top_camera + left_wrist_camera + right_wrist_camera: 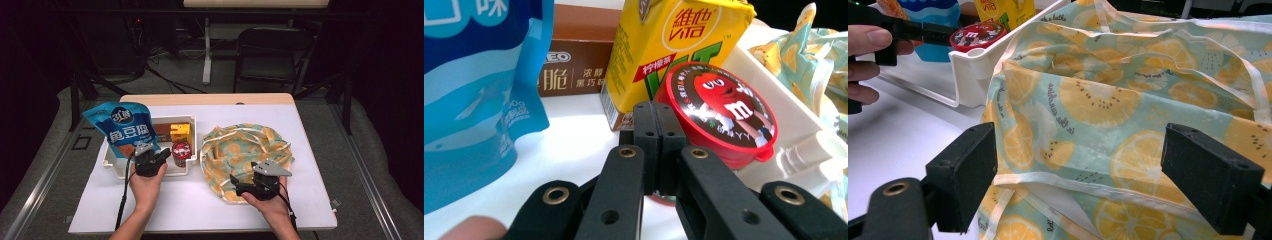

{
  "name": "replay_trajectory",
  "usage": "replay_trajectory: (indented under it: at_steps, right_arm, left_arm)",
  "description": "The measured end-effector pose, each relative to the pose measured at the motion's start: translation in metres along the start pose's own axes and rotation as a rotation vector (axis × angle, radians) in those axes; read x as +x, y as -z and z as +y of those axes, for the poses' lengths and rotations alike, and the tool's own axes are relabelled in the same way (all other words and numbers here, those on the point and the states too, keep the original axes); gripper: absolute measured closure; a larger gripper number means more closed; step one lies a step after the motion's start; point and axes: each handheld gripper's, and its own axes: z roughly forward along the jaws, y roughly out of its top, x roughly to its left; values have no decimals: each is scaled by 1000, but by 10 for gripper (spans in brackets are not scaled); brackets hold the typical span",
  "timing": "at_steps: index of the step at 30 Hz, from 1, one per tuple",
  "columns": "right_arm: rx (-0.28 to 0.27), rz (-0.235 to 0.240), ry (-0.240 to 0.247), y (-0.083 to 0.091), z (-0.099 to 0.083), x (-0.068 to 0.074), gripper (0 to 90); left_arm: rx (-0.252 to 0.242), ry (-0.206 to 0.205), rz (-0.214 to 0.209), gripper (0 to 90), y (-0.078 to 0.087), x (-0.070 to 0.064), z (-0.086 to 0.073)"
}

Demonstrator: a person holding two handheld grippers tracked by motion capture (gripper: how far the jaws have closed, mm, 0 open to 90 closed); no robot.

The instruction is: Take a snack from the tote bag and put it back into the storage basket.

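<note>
On my left, the blue snack bag (121,128), brown box (574,65), yellow juice carton (659,50) and red candy tub (719,112) all sit in the white bin (189,165), so I judge nothing packed yet. My left gripper (656,125) is closed on nothing, right in front of the tub. On my right, the right gripper (1078,165) gapes wide over the lemon-print bag's (1108,100) near hem, gripping nothing.

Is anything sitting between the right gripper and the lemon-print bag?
Nothing visible. The right gripper is open, its fingers spread over the near edge of the bag, with only cloth between them. The tray lies off to one side, beyond the bag's edge, and the left gripper is over at the tray.
</note>
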Motion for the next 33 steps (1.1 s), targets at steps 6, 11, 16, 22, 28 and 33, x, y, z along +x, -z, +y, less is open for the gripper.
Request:
replay_trajectory:
  at_steps: [6,11,16,22,28,33]
  right_arm:
    - [-6,-2,-6,1,0,-2,143]
    - [-7,-9,-9,3,0,-4,143]
    - [-11,-16,-8,3,1,-5,142]
    - [-16,-22,-9,5,1,-6,141]
    - [-23,-36,-6,7,2,-9,140]
    - [-21,-41,0,9,2,-11,139]
  left_arm:
    - [3,-4,2,900,-4,0,1]
    - [-19,-8,-11,900,2,3,0]
    - [-25,-60,-76,683,12,9,-4]
    - [-31,-93,-143,347,30,20,-6]
    - [-29,-149,-203,45,51,22,-9]
    - [-32,-162,-258,0,63,23,-12]
